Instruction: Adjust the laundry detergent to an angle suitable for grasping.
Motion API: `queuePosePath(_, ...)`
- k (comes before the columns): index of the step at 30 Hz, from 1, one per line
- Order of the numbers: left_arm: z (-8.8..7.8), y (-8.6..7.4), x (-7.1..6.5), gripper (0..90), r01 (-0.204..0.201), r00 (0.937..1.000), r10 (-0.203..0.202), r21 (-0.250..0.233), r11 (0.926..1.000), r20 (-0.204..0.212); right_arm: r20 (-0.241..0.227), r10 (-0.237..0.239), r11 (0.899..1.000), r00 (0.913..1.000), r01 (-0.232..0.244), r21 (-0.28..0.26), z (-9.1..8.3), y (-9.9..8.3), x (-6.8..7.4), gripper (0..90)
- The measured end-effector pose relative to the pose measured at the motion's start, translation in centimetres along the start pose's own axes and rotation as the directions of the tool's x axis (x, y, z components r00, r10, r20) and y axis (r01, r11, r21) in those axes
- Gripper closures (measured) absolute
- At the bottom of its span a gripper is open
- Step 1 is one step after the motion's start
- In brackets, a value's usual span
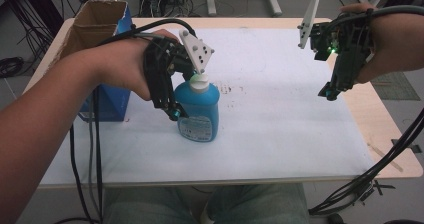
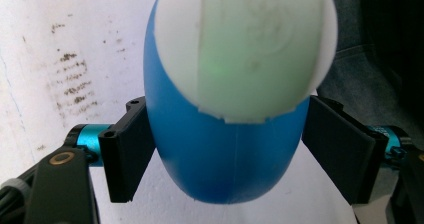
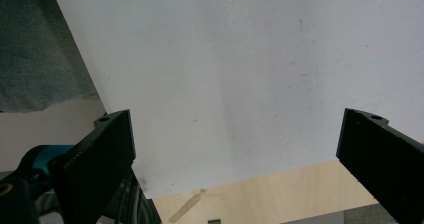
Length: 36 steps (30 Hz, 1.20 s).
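The left claw (image 1: 176,113) is straddling the blue bottle (image 1: 199,111), which is standing upright on the white mat (image 1: 280,124). Its jaws are flanking the bottle's body below the white cap (image 2: 240,49), the left pad seemingly touching, the right showing a sliver of gap, so this looks like a release. Next, lifting straight clear without tipping it. The right claw (image 1: 332,90) is hanging wide and empty, well off.

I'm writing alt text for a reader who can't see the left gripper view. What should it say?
A blue bottle with a white cap, seen from above, stands between the two black jaws of the left claw. The left jaw looks to be at the bottle's side and the right one stands just clear. A stained white table cover lies beneath.
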<state>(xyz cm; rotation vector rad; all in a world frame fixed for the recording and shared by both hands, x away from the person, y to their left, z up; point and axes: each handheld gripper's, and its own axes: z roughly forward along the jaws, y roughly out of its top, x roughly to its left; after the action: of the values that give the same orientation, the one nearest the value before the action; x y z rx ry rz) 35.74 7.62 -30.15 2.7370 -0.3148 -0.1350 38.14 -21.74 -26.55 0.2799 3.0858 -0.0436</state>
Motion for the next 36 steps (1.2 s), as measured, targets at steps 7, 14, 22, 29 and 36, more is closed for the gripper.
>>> queuePosePath(7,-0.5,-0.1,0.0,20.3,0.007,0.9999,-0.007,0.048,0.9988,0.01,0.002,-0.006,1.0,1.0,0.006,0.0,-0.1,0.3,0.0,1.3)
queuePosePath(14,-1.6,-0.2,0.0,17.5,0.033,0.9994,-0.033,0.09,0.9954,0.002,0.0,-0.009,1.0,1.0,0.009,0.0,-0.1,0.4,-0.2,1.3)
queuePosePath(22,-3.1,-0.7,-0.1,12.9,0.075,0.9972,-0.074,0.142,0.9871,-0.016,-0.003,-0.009,1.0,1.0,0.009,0.005,0.0,0.6,-0.3,1.3)
queuePosePath(29,-4.0,-1.2,-0.2,9.5,0.111,0.9937,-0.107,0.175,0.9783,-0.034,-0.004,-0.025,1.0,0.9997,0.025,0.001,0.1,1.0,-0.3,1.3)
queuePosePath(36,-5.0,-1.5,-0.2,6.4,0.155,0.9876,-0.146,0.208,0.9657,-0.057,-0.003,-0.034,0.999,0.9994,0.034,-0.004,-0.1,1.4,-0.4,1.3)
